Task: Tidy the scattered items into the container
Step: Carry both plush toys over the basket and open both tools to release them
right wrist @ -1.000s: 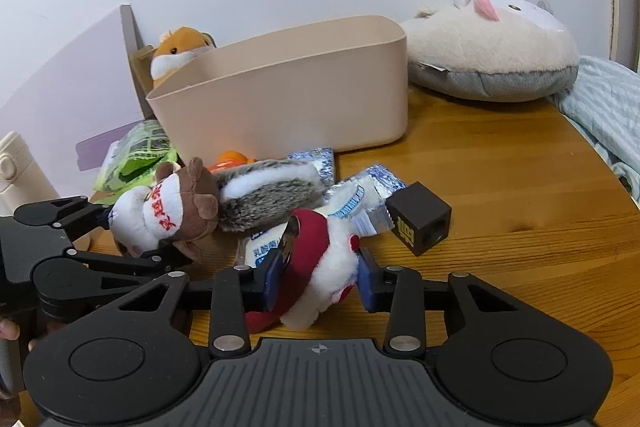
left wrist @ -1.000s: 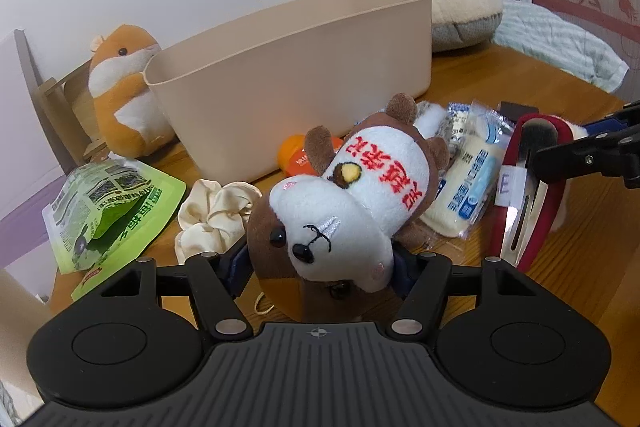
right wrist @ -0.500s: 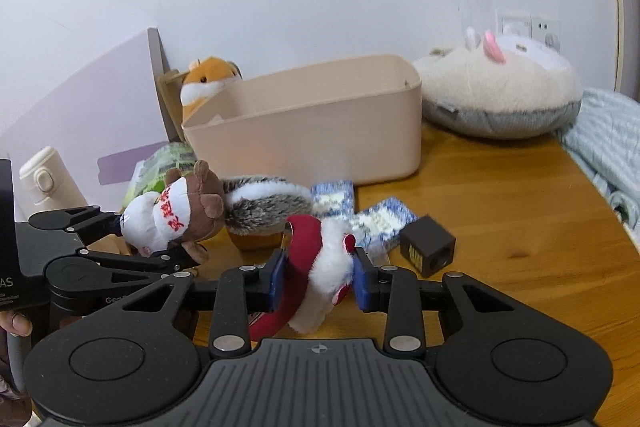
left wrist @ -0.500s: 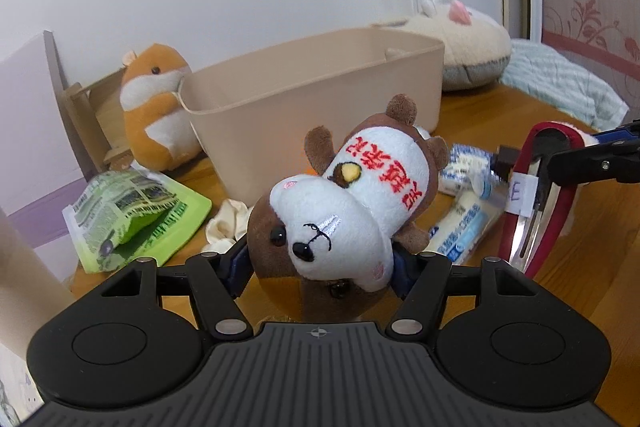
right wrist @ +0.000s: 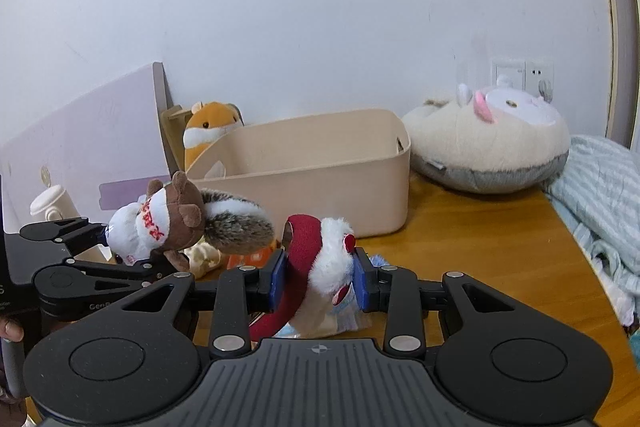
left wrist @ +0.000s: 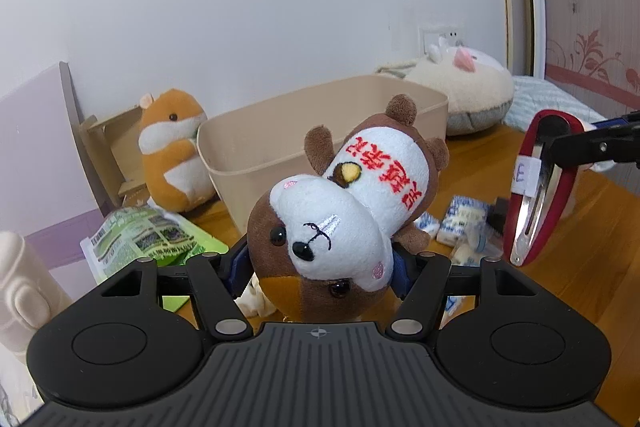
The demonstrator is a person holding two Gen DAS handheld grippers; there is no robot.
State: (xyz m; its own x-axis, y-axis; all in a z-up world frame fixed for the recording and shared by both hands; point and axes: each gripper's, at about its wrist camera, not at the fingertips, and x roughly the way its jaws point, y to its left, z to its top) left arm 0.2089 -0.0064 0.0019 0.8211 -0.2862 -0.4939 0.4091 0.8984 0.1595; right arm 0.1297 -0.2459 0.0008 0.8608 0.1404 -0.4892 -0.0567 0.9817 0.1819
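Above the wooden table [right wrist: 480, 247], a squirrel plush [left wrist: 340, 223] is clamped by the left gripper [left wrist: 320, 267], a red hair clip [right wrist: 308, 259] by the right gripper [right wrist: 320, 279], near the beige bin [right wrist: 320, 187].

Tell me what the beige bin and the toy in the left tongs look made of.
Beige bin: seemingly molded plastic, matte, with smooth walls and a rolled rim. Brown-and-white plush squirrel in the left tongs: soft pile fabric, stuffed, with red embroidered characters and glossy bead eyes.
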